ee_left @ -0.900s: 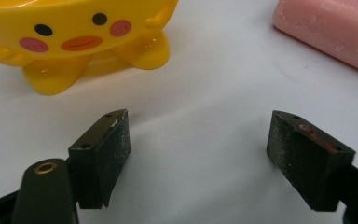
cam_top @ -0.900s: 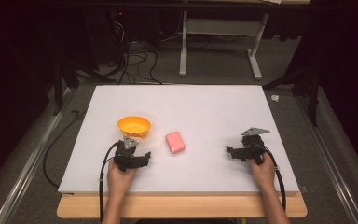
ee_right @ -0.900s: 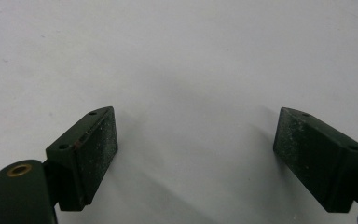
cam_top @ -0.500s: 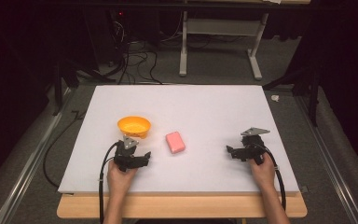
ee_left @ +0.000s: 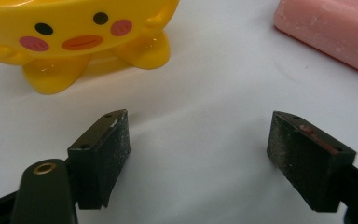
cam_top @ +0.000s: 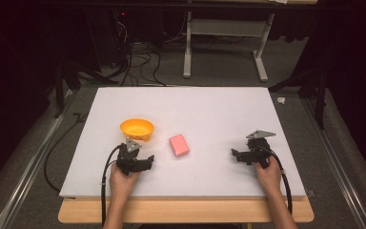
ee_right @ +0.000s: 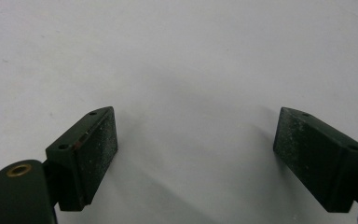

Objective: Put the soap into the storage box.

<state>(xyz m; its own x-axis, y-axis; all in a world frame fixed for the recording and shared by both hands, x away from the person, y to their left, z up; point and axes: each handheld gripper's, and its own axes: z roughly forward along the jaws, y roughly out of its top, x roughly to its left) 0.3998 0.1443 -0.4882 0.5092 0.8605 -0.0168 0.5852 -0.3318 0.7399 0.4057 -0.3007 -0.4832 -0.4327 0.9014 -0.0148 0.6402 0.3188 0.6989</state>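
High view showed a white board (cam_top: pixel 209 109) lying on a wooden table (cam_top: pixel 186 212) whose pale edge stuck out along the near side. Grey carpet (cam_top: pixel 33 157) surrounded the table, a metal rail ran along each side, and the room beyond was dark. A tangle of black cables (cam_top: pixel 133 62) lay on the floor past the far edge, beside the white legs of a desk (cam_top: pixel 262 57). A small white scrap (cam_top: pixel 281 100) sat on the carpet off the board's far right corner.

An orange bowl (cam_top: pixel 137 129) stood on the left half of the board, and nothing could be made out inside it. In the left gripper view its side was a yellow duck face with pink cheeks, standing on stubby feet (ee_left: pixel 93 42). A pink bar of soap (cam_top: pixel 179 145) lay flat on the board just right of the bowl, apart from it; the same bar showed at the upper right of the left gripper view (ee_left: pixel 331 28).

The left gripper (cam_top: pixel 145 160) rested on the board near the bowl, held by the left hand (cam_top: pixel 121 176), its jaws wide apart with bare board between them (ee_left: pixel 198 149). The right gripper (cam_top: pixel 236 153) sat well apart on the right side in the right hand (cam_top: pixel 269 174), jaws likewise spread over bare white surface (ee_right: pixel 196 149). Neither held anything.
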